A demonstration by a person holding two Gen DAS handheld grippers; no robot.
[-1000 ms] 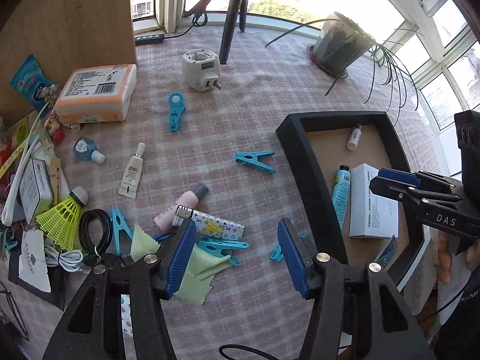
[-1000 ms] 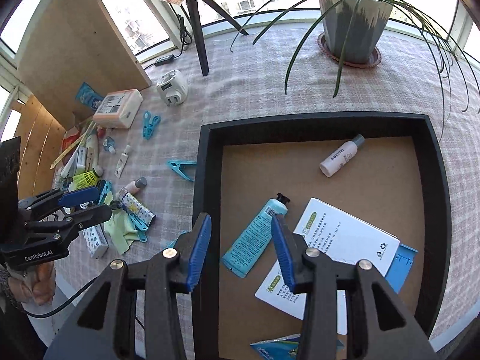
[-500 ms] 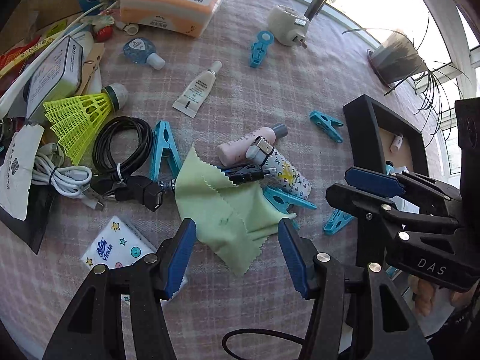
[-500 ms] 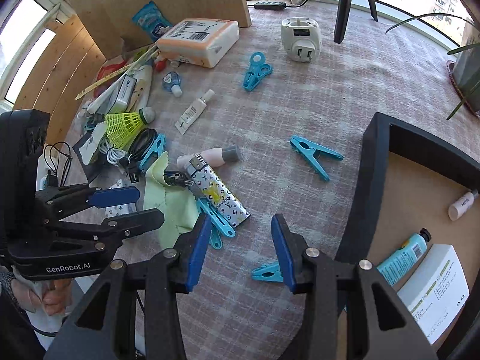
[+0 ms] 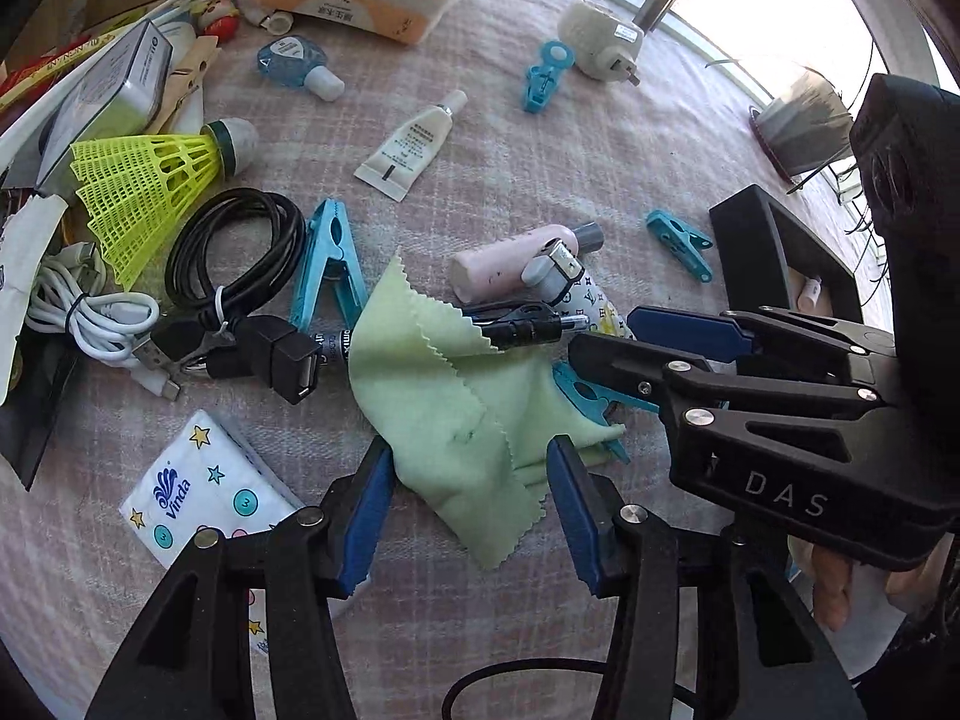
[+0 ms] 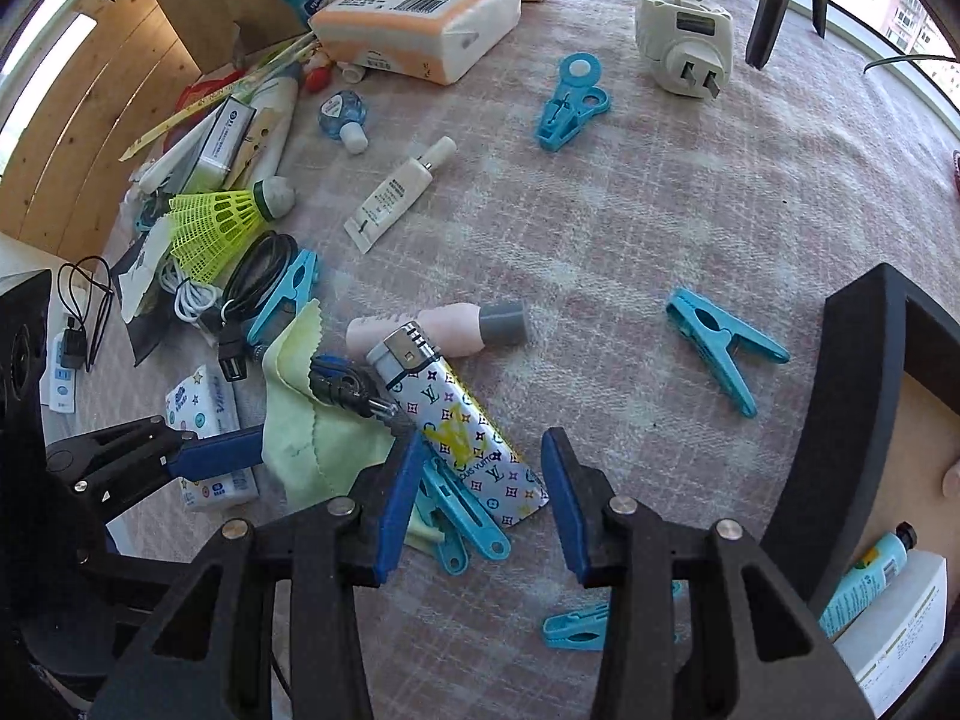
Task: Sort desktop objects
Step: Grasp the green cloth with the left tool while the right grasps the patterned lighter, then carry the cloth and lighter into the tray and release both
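Observation:
A pale green cloth [image 5: 462, 396] lies crumpled on the pink checked tablecloth, partly over a black pen [image 5: 528, 324] and a blue clothes peg. My left gripper [image 5: 468, 504] is open, its jaws either side of the cloth's near edge. My right gripper [image 6: 480, 492] is open, low over the patterned lighter [image 6: 462, 420] and the blue peg [image 6: 462, 516] beneath it. It also shows at the right of the left wrist view [image 5: 690, 330]. The pink bottle [image 6: 438, 330] lies just beyond the lighter.
A black tray [image 6: 840, 420] at the right holds a tube and a white box. Blue pegs [image 6: 720, 348], a cream tube [image 6: 396, 198], a white plug adapter [image 6: 684, 48], a tissue pack [image 6: 414, 18], a yellow shuttlecock [image 5: 156, 180], cables [image 5: 234, 252] and a Vinda tissue packet [image 5: 198, 486] lie around.
Both grippers have swung left from the tray and come down close over the cloth, lighter and pegs. Both stay open and empty.

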